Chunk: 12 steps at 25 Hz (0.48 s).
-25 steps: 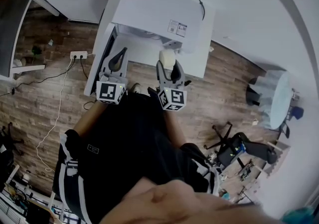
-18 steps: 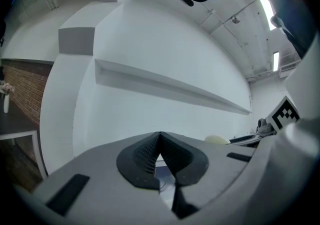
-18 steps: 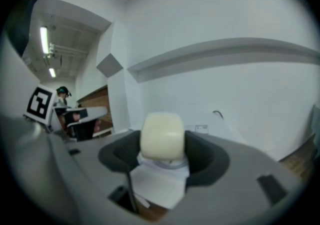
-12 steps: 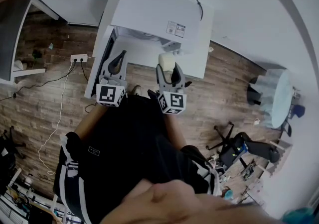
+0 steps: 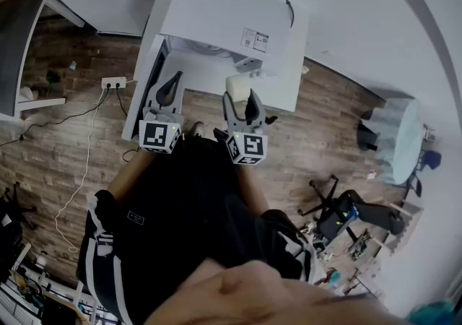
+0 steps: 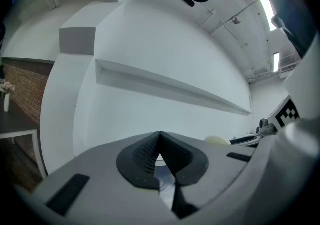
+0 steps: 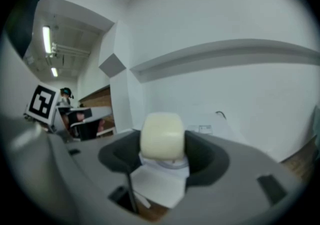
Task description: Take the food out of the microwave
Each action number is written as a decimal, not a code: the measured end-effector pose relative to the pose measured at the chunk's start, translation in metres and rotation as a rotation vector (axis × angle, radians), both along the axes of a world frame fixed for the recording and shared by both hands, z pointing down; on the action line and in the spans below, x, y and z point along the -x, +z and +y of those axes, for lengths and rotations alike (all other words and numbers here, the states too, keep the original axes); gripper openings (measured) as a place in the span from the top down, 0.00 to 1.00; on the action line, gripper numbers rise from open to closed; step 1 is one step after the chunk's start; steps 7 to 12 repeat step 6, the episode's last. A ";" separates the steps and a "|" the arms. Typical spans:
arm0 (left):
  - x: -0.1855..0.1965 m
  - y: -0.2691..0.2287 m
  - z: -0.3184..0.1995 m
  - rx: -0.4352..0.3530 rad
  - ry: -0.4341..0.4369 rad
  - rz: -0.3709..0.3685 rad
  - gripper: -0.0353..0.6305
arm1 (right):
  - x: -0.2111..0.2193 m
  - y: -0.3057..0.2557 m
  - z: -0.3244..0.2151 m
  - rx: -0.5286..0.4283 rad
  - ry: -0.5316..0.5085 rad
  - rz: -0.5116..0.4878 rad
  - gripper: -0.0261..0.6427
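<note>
Gripping pale food block (image 7: 161, 135) in my right claw (image 5: 242, 102); left claw (image 6: 160, 144) clenched tight; microwave (image 5: 224, 16) ahead of both claws.

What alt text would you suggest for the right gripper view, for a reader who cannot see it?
The right gripper is shut on a pale cream, rounded block of food, seen close up between its dark grey jaws. Behind it lies the white microwave top with a small label, against plain white walls.
</note>
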<state>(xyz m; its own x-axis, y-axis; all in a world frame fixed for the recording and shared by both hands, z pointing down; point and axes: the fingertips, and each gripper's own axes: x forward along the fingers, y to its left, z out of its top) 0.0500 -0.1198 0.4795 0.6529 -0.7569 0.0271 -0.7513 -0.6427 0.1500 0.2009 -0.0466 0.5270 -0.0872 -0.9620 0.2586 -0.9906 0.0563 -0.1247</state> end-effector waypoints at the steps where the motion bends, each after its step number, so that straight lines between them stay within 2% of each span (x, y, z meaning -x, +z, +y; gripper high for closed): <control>1: 0.000 0.000 0.000 -0.001 0.000 0.002 0.90 | 0.000 0.000 0.000 -0.002 -0.001 0.001 0.53; 12: 0.003 0.000 0.000 -0.001 -0.003 0.019 0.90 | 0.003 -0.003 -0.002 -0.005 -0.008 0.003 0.53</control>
